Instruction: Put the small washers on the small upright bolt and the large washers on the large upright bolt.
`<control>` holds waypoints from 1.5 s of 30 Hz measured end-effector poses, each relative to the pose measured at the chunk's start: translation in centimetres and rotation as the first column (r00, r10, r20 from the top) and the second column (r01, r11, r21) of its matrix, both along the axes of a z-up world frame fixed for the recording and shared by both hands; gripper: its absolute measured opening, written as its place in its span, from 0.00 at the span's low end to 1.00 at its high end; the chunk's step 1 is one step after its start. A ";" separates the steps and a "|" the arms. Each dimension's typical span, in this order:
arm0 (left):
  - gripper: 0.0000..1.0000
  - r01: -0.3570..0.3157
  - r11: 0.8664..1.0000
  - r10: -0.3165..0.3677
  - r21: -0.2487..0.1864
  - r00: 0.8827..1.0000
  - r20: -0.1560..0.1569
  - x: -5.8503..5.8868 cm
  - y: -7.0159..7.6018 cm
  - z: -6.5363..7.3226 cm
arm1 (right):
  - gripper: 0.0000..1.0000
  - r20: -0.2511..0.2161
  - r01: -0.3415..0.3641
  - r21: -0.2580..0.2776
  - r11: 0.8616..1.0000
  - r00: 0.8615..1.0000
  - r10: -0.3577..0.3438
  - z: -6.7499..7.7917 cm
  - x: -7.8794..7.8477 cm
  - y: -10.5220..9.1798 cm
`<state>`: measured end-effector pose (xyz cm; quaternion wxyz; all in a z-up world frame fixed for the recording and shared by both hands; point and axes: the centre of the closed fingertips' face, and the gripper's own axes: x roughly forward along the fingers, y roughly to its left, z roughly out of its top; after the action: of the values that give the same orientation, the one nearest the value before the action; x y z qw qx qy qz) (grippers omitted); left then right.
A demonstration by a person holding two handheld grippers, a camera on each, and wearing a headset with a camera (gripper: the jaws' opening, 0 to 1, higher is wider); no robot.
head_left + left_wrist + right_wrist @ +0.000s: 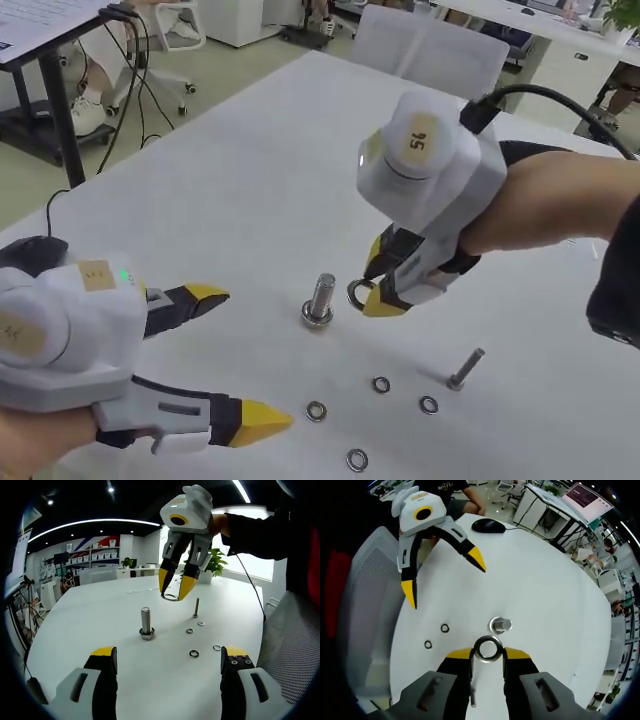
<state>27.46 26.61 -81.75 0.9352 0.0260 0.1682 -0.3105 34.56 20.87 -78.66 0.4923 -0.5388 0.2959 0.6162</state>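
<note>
Head view: mouse [30, 255] beside left claw [257, 357].

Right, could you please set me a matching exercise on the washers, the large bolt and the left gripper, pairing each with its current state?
Column one:
1. large washer
2. large bolt
3. left gripper
4. small washers

Column two:
A. open, holding nothing
B. lying loose on the table
C. pinched in the right gripper
D. standing upright on the table

Pairs: 1-C, 2-D, 3-A, 4-B
</note>
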 end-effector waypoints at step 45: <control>0.85 0.017 0.991 -0.020 0.135 1.000 0.024 -0.5 1.1 -0.7 | 0.24 -0.033 -0.036 -0.035 0.999 0.999 0.035 -1.2 0.6 4.1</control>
<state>26.95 27.67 -82.49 0.9304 0.0946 0.1767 -0.3067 35.21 24.97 -79.85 0.4665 -0.5426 0.3054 0.6282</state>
